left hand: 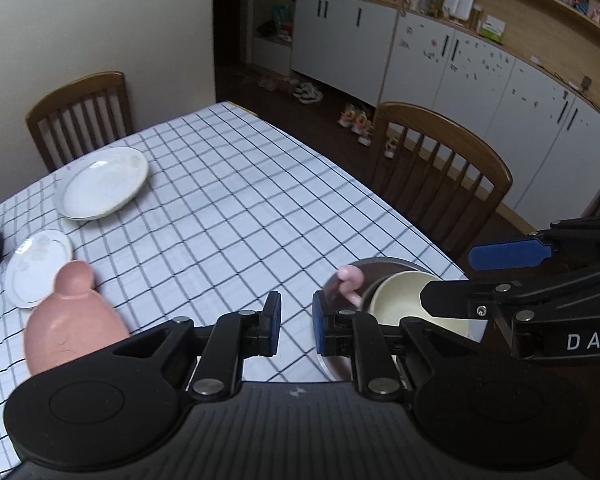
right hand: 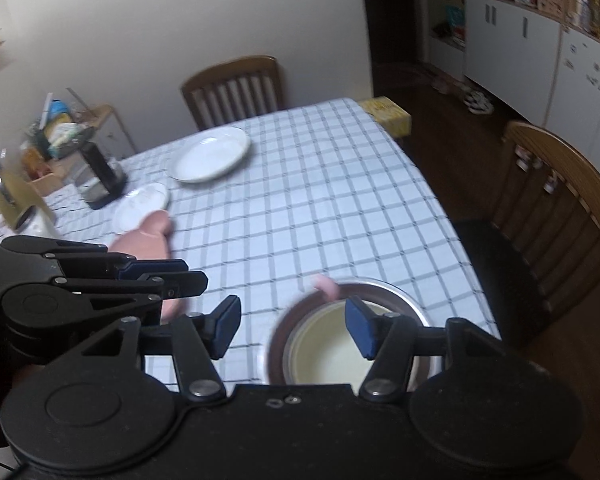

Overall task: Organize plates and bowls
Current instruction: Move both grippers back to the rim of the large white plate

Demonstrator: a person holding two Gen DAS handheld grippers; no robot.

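Observation:
A cream bowl (left hand: 404, 300) (right hand: 328, 348) sits nested in a metal bowl (left hand: 340, 284) (right hand: 380, 286) at the table's near right corner. A small pink piece (left hand: 350, 276) (right hand: 326, 286) shows at the metal bowl's far rim. My right gripper (right hand: 292, 328) (left hand: 460, 276) hovers over the bowls, open wide, touching nothing. To the left, above the cloth, my left gripper (left hand: 297, 324) (right hand: 196, 274) shows only a narrow gap with nothing in it. A pink gourd-shaped dish (left hand: 72, 320) (right hand: 144, 240) lies at the near left. Behind it are a small white plate (left hand: 36, 268) (right hand: 142, 208) and a large white plate (left hand: 102, 184) (right hand: 210, 160).
The table (left hand: 228, 200) (right hand: 320, 200) wears a blue-checked cloth. Wooden chairs stand at the far side (left hand: 80, 112) (right hand: 232, 84) and the right side (left hand: 440, 168) (right hand: 560, 208). A dark jar (right hand: 100, 176) and clutter crowd the far left. A yellow box (right hand: 388, 114) sits past the far corner.

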